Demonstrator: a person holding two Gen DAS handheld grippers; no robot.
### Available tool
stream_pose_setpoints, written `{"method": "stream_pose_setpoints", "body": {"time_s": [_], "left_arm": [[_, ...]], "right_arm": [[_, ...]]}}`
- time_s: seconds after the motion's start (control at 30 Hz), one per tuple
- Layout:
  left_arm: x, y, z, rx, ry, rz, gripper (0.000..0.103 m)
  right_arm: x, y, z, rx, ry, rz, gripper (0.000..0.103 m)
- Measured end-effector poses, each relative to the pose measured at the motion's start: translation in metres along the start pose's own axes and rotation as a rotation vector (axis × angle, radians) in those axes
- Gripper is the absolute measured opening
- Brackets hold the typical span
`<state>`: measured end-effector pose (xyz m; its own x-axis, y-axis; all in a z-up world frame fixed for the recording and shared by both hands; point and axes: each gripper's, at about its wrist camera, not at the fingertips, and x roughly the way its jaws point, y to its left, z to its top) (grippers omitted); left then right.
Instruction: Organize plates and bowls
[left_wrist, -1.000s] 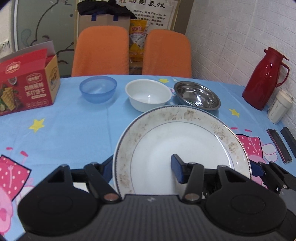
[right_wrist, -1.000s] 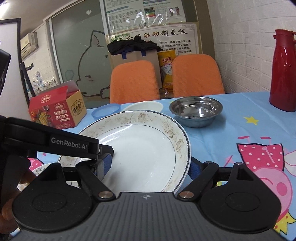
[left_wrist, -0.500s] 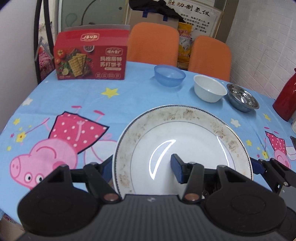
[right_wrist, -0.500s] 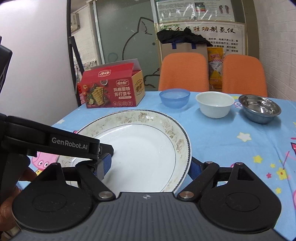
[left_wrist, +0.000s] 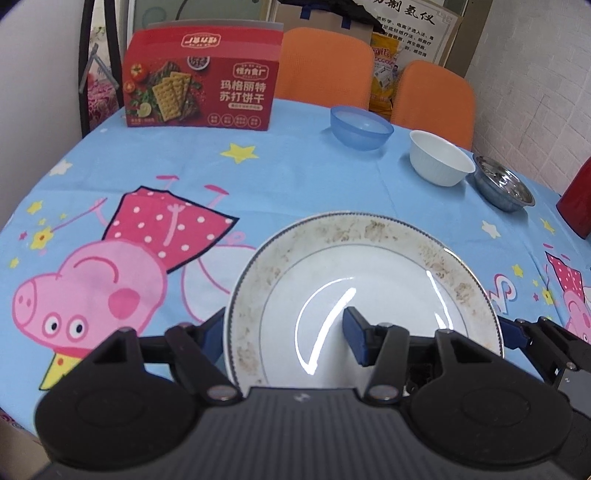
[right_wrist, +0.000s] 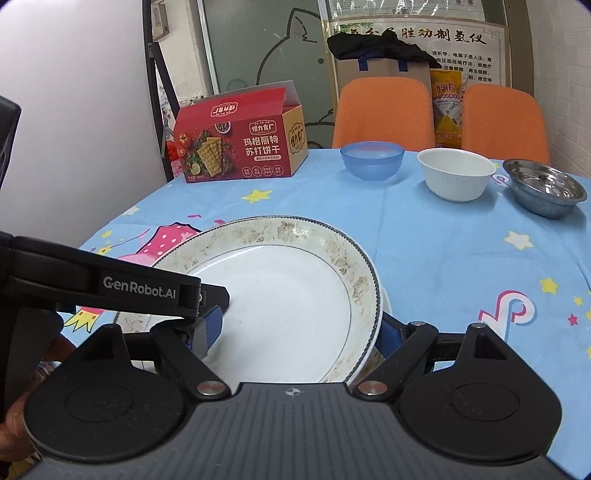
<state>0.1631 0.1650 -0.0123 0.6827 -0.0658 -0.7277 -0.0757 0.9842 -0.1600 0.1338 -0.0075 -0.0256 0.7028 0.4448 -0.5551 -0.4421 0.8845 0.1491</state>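
Note:
A large white plate with a brown patterned rim is held over the blue tablecloth; it also shows in the right wrist view. My left gripper is shut on its left rim, one finger on top, one below. My right gripper is shut on its right rim the same way. A second plate edge peeks out under the right rim. A blue plastic bowl, a white bowl and a steel bowl stand in a row at the far side.
A red cracker box stands at the far left of the table. A red thermos is at the right edge. Two orange chairs stand behind the table.
Both grippers have carried the plate leftward and turned left; the bowls have slid to the right of view and the cracker box has come to the centre. The grip is unchanged.

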Motion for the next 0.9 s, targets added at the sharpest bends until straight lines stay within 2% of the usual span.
{"method": "stream_pose_setpoints", "body": {"time_s": [0.2, 0.27, 0.37, 0.5, 0.63, 0.8, 0.9], "left_arm": [[0.001, 0.001, 0.0, 0.0, -0.01, -0.009, 0.055], [0.001, 0.002, 0.001, -0.001, -0.013, -0.022, 0.06], [-0.005, -0.001, 0.004, 0.01, -0.055, -0.027, 0.068], [-0.016, -0.008, 0.01, 0.038, -0.114, -0.013, 0.071], [-0.02, -0.012, 0.014, 0.058, -0.133, -0.001, 0.071], [-0.02, -0.013, 0.015, 0.05, -0.134, -0.002, 0.071], [-0.019, -0.014, 0.017, 0.048, -0.136, -0.001, 0.072]], "right_arm": [[0.004, 0.0, 0.002, -0.007, -0.002, 0.004, 0.103], [0.003, -0.003, 0.001, 0.006, -0.007, 0.013, 0.103], [0.0, -0.006, 0.002, 0.022, -0.018, 0.015, 0.103], [0.001, -0.006, 0.002, 0.018, -0.01, 0.022, 0.103], [0.001, 0.002, 0.0, -0.034, 0.004, 0.013, 0.103], [-0.007, -0.006, 0.002, 0.02, -0.012, 0.03, 0.103], [-0.005, -0.001, 0.001, -0.028, 0.009, 0.03, 0.103]]}}
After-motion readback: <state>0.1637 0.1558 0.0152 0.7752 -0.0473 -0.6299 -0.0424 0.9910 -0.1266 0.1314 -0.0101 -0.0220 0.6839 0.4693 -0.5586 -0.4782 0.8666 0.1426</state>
